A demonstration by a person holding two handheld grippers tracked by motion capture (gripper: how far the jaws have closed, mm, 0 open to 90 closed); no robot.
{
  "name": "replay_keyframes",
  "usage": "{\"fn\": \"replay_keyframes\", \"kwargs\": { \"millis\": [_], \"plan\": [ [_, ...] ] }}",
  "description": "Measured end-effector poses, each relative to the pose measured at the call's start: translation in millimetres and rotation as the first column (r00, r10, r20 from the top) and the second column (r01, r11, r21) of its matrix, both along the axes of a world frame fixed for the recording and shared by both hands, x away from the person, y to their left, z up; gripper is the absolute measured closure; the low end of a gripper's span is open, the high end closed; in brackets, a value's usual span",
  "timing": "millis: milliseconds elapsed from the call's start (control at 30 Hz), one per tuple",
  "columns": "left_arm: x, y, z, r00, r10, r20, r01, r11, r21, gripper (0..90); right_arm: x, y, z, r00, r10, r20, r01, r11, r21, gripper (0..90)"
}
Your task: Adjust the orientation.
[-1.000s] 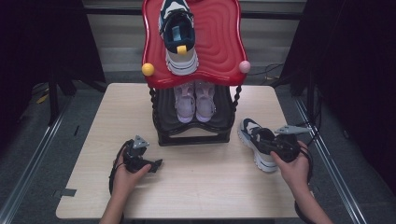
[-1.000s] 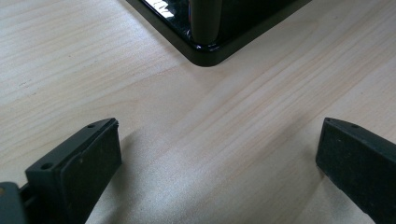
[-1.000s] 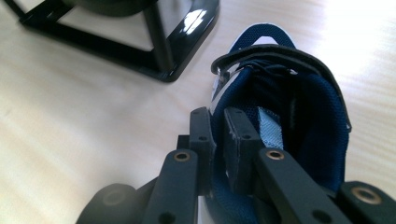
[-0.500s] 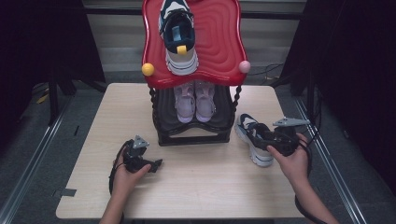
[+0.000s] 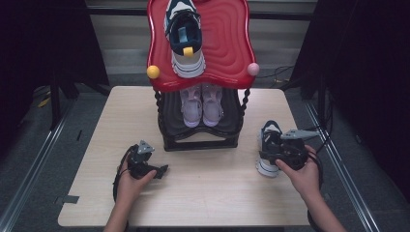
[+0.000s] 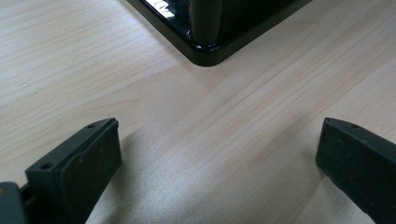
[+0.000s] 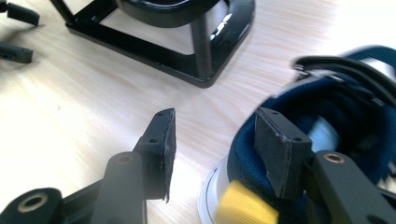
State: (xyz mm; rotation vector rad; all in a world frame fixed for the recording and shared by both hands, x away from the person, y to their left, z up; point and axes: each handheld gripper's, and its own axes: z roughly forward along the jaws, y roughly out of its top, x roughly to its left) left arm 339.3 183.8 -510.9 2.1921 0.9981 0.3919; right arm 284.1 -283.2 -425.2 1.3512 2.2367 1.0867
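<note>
A navy and white shoe (image 5: 267, 137) with a yellow tab lies on the table (image 5: 217, 193) to the right of the shelf stand. My right gripper (image 5: 265, 153) is at its heel end. In the right gripper view the right gripper (image 7: 212, 135) has its jaws apart. One jaw is over bare wood and the other is inside the shoe (image 7: 336, 107) by its collar. The jaws have just been closing, and the pads are not pressing on the collar edge between them. My left gripper (image 5: 155, 159) rests open on the wood, as the left gripper view (image 6: 217, 154) shows.
A stand with a red wavy top shelf (image 5: 227, 53) carries a matching navy shoe (image 5: 186, 43). A pair of pink shoes (image 5: 200, 104) sits on the lower black shelf. The black base (image 5: 203, 142) stands between the hands, and its corner (image 6: 210, 46) is just ahead of the left gripper.
The right hand has shifted slightly at the shoe, which stays in about the same spot. The left hand and its gripper have not moved.
</note>
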Motion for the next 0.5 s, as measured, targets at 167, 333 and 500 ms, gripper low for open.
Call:
{"fn": "replay_keyframes", "kwargs": {
  "millis": [167,333,500],
  "plan": [
    [0.1,0.0,-0.2,1.0,-0.001,0.0,0.001,1.0,-0.002,0.0,2.3,5.1,-5.4,0.9999,0.003,-0.01,-0.004,0.999,-0.037,60.3],
    [0.0,0.0,0.0,1.0,0.0,0.0,0.0,1.0,-0.001,0.0,1.9,4.9,-7.4,0.9999,0.014,0.0,-0.014,1.0,-0.021,72.1],
    [0.0,0.0,0.0,1.0,0.0,0.0,0.0,1.0,0.0,0.0,-2.1,8.4,-5.3,0.999,0.045,-0.007,-0.045,0.999,0.012,76.4]
  ]
}}
